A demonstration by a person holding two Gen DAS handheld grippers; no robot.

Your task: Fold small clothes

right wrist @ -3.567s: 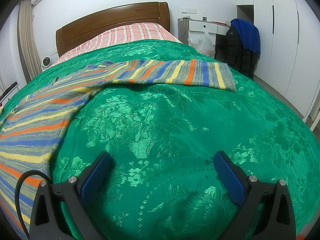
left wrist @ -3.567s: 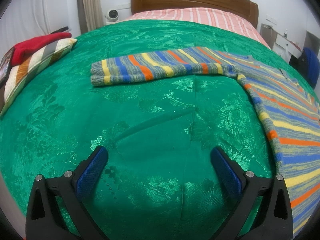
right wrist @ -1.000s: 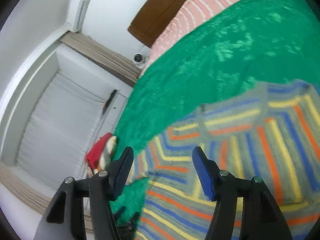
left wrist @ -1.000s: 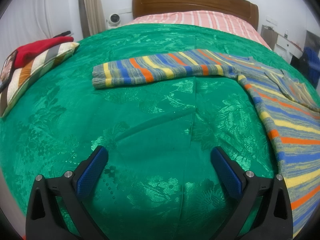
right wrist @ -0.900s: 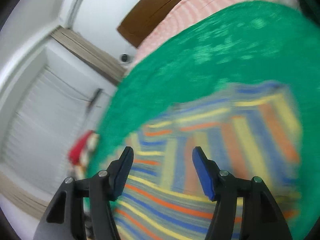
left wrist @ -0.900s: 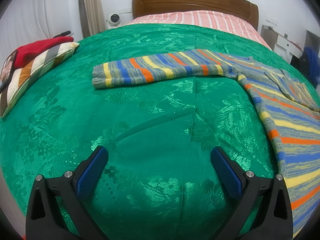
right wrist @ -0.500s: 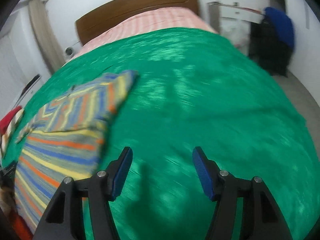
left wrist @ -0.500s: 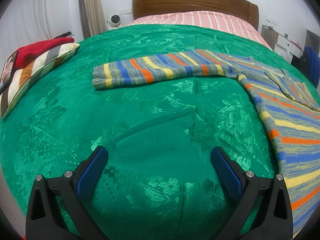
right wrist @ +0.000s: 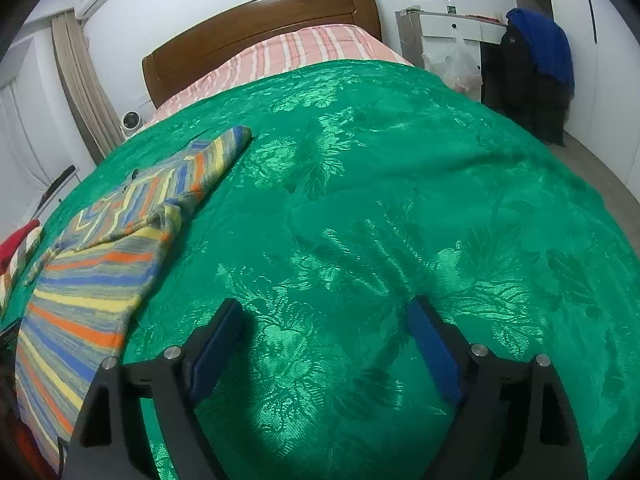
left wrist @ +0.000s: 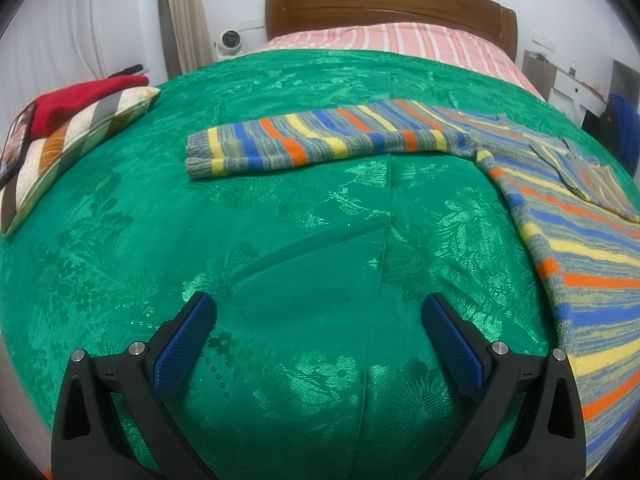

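The left black two-finger gripper with blue ridged pads (left wrist: 318, 336) fills the bottom of its frame, jaws spread wide and holding nothing, fingers angled forward and outward. The right black two-finger gripper with blue pads (right wrist: 326, 334) sits likewise at the bottom of its frame, jaws apart and empty.

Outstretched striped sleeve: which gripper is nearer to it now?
Left. The left gripper faces the outstretched sleeve across bare bedspread; the right gripper sits beyond the sweater's far side.
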